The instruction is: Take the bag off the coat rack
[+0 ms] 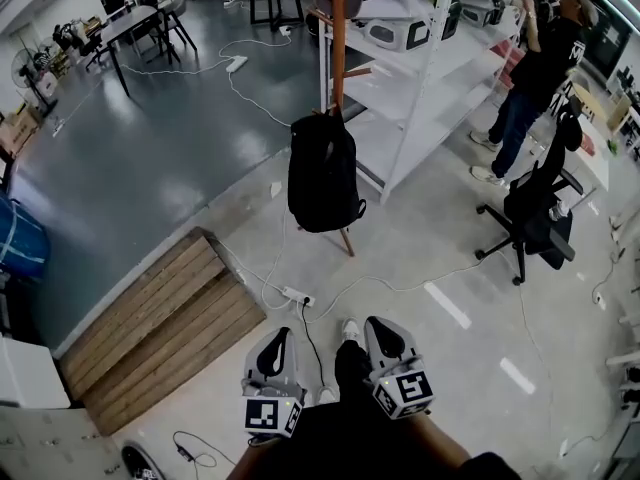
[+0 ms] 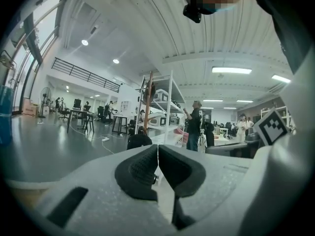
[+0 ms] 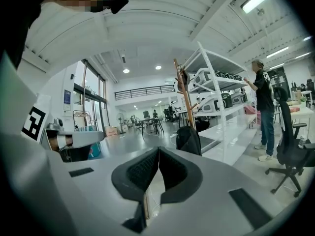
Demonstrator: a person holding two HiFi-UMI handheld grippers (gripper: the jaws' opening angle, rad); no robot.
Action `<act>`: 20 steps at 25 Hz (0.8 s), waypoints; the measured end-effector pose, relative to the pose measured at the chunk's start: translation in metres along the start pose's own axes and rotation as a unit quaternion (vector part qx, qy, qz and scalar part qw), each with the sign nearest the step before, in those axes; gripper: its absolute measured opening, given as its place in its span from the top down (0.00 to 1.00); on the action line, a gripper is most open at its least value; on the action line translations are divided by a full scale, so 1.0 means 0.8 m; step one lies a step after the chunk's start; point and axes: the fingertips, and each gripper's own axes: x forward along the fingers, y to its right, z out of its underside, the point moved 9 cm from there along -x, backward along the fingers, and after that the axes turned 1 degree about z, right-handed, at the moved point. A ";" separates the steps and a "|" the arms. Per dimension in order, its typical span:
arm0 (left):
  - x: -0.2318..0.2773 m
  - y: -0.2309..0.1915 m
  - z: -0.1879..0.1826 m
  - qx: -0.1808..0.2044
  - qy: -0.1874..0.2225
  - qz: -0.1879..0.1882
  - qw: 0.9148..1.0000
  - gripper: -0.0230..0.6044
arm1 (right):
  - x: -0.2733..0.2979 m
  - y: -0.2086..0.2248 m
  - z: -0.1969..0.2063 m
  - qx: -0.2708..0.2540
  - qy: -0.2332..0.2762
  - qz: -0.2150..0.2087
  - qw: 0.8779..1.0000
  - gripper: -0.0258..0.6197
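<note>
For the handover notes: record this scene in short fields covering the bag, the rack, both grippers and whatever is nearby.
bag: black backpack, hanging on the coat rack, not yet taken
coat rack: wooden pole, upright beside the white shelves
left gripper: fingers together, empty, well short of the bag
right gripper: fingers together, empty, also well short
floor ahead: power strip with cables
nearby: office chair; person at the shelves

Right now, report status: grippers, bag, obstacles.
Left gripper and right gripper shut, empty. Black backpack hangs on coat rack ahead, untouched. Power strip and cables on floor between.
</note>
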 end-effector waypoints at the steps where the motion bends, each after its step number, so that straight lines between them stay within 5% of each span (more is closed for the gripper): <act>1: 0.013 -0.001 -0.004 0.002 -0.001 -0.002 1.000 0.93 | 0.011 0.008 -0.006 0.000 0.000 -0.004 1.000 0.94; 20: 0.249 -0.013 -0.051 -0.005 -0.009 -0.056 0.998 0.93 | 0.189 0.189 -0.082 0.001 -0.003 -0.055 0.998 0.94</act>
